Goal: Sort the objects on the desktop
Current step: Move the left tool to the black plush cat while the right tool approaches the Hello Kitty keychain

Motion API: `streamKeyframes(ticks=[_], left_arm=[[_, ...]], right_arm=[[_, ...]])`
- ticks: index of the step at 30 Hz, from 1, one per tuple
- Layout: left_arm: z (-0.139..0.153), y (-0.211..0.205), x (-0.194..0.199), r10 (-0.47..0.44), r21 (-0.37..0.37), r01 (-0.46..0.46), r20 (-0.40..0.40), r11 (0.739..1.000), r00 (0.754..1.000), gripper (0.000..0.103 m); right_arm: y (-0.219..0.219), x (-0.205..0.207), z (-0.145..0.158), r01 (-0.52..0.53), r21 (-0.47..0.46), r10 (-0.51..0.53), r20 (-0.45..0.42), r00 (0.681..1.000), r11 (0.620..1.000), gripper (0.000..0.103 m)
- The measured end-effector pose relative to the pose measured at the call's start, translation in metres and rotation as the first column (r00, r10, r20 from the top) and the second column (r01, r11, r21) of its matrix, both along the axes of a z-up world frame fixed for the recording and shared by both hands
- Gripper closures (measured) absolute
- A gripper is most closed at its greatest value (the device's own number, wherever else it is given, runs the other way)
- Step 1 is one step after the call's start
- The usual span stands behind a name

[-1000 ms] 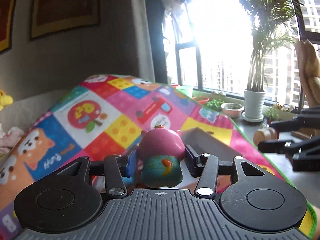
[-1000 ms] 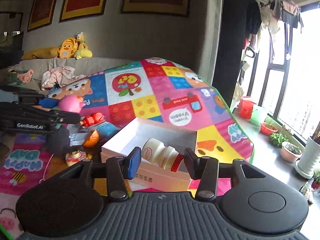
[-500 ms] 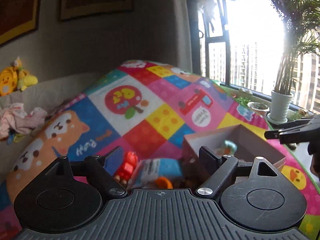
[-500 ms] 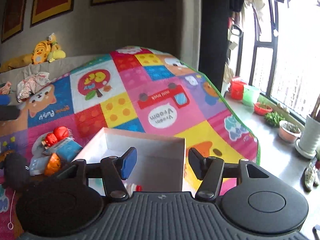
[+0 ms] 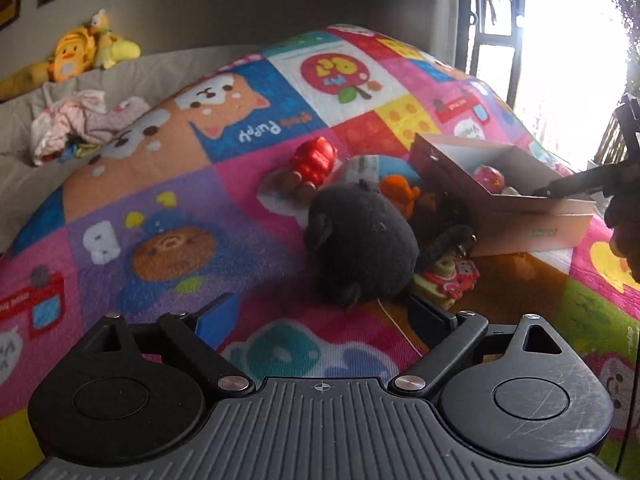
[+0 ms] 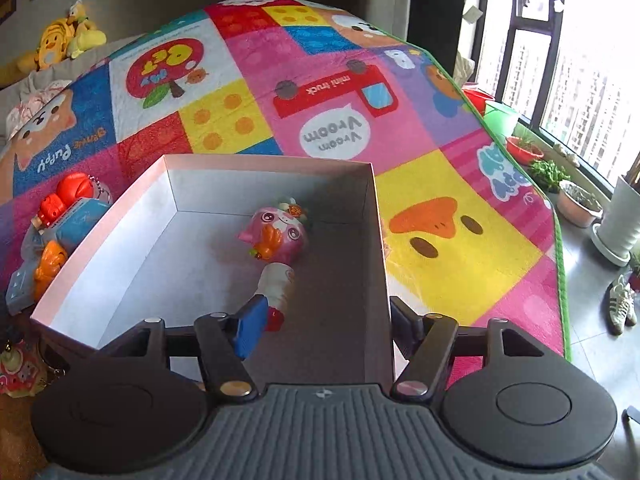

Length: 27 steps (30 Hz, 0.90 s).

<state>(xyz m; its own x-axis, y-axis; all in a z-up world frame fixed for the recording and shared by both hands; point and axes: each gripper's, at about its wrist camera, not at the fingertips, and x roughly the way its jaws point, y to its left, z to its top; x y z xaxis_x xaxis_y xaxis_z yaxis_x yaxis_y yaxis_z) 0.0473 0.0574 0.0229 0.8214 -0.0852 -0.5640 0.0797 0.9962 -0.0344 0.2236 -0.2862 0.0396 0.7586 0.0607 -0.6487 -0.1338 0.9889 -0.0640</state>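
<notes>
A white cardboard box (image 6: 140,200) stands on the colourful play mat (image 6: 460,240). A pink toy figure (image 6: 280,234) and a small white bottle with a red cap (image 6: 276,284) lie in it. My right gripper (image 6: 324,316) is open and empty just above the box's near end. My left gripper (image 5: 320,320) is open and empty, just in front of a black plush toy (image 5: 364,240) on the mat. The box (image 5: 532,224) is right of the plush. A red toy (image 5: 314,158), an orange toy (image 5: 398,190) and a small pink and yellow toy (image 5: 448,278) lie around the plush.
A blue packet (image 6: 76,224) with red and orange toys lies left of the box. Yellow plush toys (image 5: 76,54) and bundled clothes (image 5: 80,120) sit at the back left. Plant pots (image 6: 580,204) and shoes (image 6: 622,304) stand on the floor by the window on the right.
Both grippers opened and let go: the pink toy and the bottle now lie in the box. My left gripper swung left and down toward the black plush. My right gripper tilted down over the box.
</notes>
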Motion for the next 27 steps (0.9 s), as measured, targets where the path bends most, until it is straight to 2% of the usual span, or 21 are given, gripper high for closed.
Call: streamKeyframes(ticks=[2, 5, 6, 7, 8, 10, 11, 12, 14, 15, 20, 23, 27], left_arm=[[-0.001, 0.000, -0.001, 0.008, 0.005, -0.008, 0.001, 1.000, 1.000, 0.008], [0.000, 0.001, -0.007, 0.037, 0.027, -0.037, 0.023, 0.999, 0.999, 0.006], [-0.001, 0.001, -0.009, 0.053, 0.037, -0.054, 0.031, 0.998, 0.998, 0.006], [-0.001, 0.003, -0.011, 0.067, 0.041, -0.069, 0.035, 0.997, 0.997, 0.006], [-0.002, 0.005, -0.012, 0.080, 0.038, -0.081, 0.035, 0.996, 0.996, 0.006], [-0.004, 0.011, -0.013, 0.100, 0.013, -0.101, 0.028, 0.995, 0.995, 0.006], [-0.004, 0.014, -0.013, 0.112, -0.002, -0.112, 0.024, 0.994, 0.993, 0.006], [-0.004, 0.016, -0.014, 0.120, -0.011, -0.120, 0.023, 0.993, 0.993, 0.006], [-0.002, 0.021, -0.019, 0.130, -0.018, -0.130, 0.030, 0.991, 0.991, 0.006], [-0.001, 0.023, -0.021, 0.134, -0.019, -0.133, 0.035, 0.991, 0.990, 0.006], [0.019, 0.020, -0.017, 0.104, -0.052, -0.100, 0.087, 0.994, 0.991, 0.006], [0.028, 0.002, 0.003, 0.050, -0.063, -0.042, 0.115, 0.997, 0.992, 0.005], [0.023, -0.029, 0.041, 0.002, 0.010, -0.003, 0.112, 1.000, 0.994, 0.005]], right_arm=[[0.014, 0.002, 0.005, -0.036, -0.012, 0.037, 0.010, 0.999, 0.999, 0.038], [0.037, -0.023, 0.027, -0.029, -0.080, 0.042, 0.170, 0.984, 0.996, 0.041], [0.048, -0.039, 0.039, -0.084, -0.086, 0.101, 0.220, 0.970, 0.993, 0.040], [0.058, -0.054, 0.046, -0.152, -0.079, 0.167, 0.240, 0.956, 0.985, 0.033], [0.067, -0.067, 0.051, -0.223, -0.066, 0.233, 0.241, 0.942, 0.972, 0.027], [0.093, -0.089, 0.047, -0.386, -0.043, 0.388, 0.173, 0.905, 0.921, 0.026], [0.104, -0.097, 0.042, -0.434, -0.041, 0.435, 0.143, 0.889, 0.900, 0.028], [0.116, -0.106, 0.035, -0.468, -0.042, 0.470, 0.120, 0.875, 0.883, 0.028], [0.132, -0.112, 0.028, -0.495, -0.025, 0.495, 0.100, 0.863, 0.868, 0.035], [0.139, -0.113, 0.025, -0.506, 0.003, 0.504, 0.091, 0.859, 0.862, 0.035], [0.146, -0.104, 0.021, -0.462, 0.047, 0.459, 0.067, 0.886, 0.885, 0.035], [0.137, -0.113, 0.016, -0.449, 0.006, 0.447, 0.077, 0.891, 0.893, 0.033], [0.119, -0.134, 0.010, -0.427, -0.043, 0.430, 0.070, 0.900, 0.903, 0.025]])
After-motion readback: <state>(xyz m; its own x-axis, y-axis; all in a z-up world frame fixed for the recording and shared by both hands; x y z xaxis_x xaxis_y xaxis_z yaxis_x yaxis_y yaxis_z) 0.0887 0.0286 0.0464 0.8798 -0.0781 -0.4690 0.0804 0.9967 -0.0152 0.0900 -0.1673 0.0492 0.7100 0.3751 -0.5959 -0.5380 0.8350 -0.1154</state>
